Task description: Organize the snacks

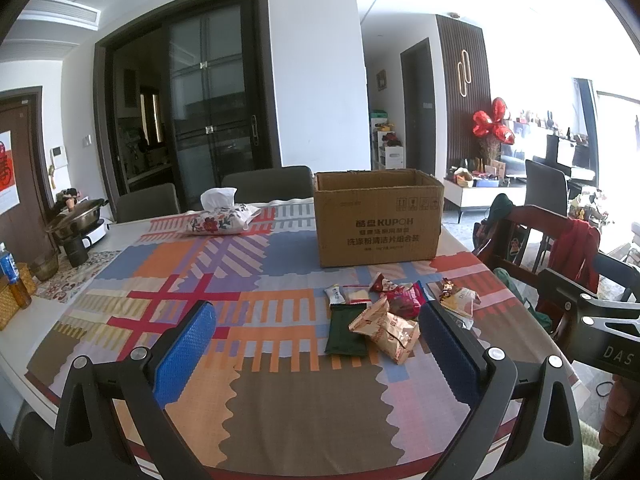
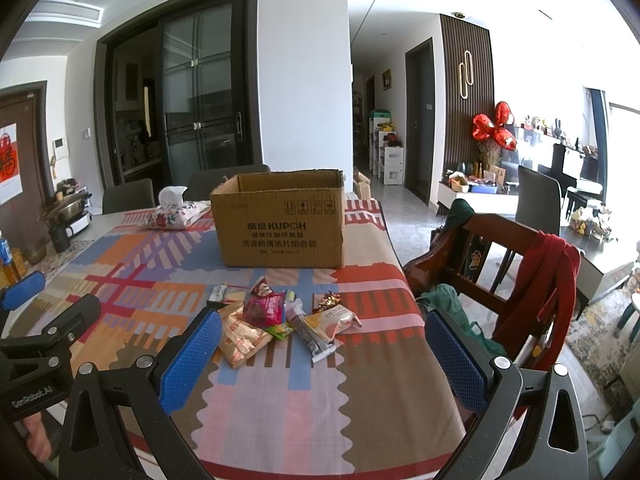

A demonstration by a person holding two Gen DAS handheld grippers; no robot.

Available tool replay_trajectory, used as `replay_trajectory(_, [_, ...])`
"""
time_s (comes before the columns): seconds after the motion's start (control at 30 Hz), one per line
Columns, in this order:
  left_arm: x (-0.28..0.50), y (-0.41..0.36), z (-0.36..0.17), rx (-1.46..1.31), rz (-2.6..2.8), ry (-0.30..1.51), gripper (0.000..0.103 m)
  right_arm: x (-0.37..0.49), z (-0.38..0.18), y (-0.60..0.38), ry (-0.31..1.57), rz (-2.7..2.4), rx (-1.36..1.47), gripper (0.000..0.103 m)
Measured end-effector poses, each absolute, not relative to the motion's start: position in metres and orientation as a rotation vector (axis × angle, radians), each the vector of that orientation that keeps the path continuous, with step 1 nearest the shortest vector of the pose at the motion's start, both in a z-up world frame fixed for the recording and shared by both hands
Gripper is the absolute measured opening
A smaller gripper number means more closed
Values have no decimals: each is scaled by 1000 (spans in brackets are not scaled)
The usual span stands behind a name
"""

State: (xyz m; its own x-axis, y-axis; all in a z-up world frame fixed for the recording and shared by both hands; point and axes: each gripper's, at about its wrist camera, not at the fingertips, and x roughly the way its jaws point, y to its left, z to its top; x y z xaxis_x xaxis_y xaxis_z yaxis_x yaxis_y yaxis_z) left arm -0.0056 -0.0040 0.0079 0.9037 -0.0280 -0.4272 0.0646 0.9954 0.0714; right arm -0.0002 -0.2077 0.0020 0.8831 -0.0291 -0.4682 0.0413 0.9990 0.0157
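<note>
A pile of snack packets (image 1: 384, 312) lies on the patterned tablecloth (image 1: 192, 280), just in front of an open cardboard box (image 1: 378, 220) that stands upright toward the far side of the table. The packets overlap one another: a dark green pouch (image 1: 346, 330) lies flat at the pile's left, a tan crinkled wrapper (image 1: 386, 330) rests partly over it, and a pink-red bag (image 1: 408, 300) sits behind.

The left gripper (image 1: 316, 348) hovers above the near table edge with its blue-padded fingers spread wide and nothing between them; its right finger overlaps the right edge of the pile in view. The right gripper (image 2: 324, 356) is likewise wide apart and empty, its left finger covering the pile's near-left corner.

Beside the box, to its left, a floral tissue holder (image 1: 222, 220) lies with a white tissue sticking up. Grey chairs (image 1: 268, 184) stand behind the table. At the table's far left sit a metal pot (image 1: 76, 220) and a dark mug (image 1: 76, 252). A wooden chair (image 2: 492, 264) draped with a red garment (image 2: 540, 292) stands close off the table's right side.

The right wrist view shows a silver stick-shaped wrapper (image 2: 310, 334) and a cream packet (image 2: 334, 320) at the pile's right, which the left view largely hides behind its finger. The left view alone shows the green pouch clearly. Each view catches part of the other gripper at its edge.
</note>
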Motion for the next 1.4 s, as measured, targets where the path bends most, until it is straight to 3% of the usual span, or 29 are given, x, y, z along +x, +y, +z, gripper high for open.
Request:
replay_trajectory(0.33, [7,-10,-1,83,-85,489,103,8,11,-209,512,-15,25,102])
replay_trajectory(0.5, [20,-19,-11,96,-129,537,95,23,-2,-212,558,22,37,102])
replay_trajectory(0.8, [56,-31,-34,66,-187,634,74,62,-39,-210,653,80,-11,87])
replay_trajectory(1.4, [121,-28,-87,-88,-248,863,57,121,-83,-191,750,221,-44,63])
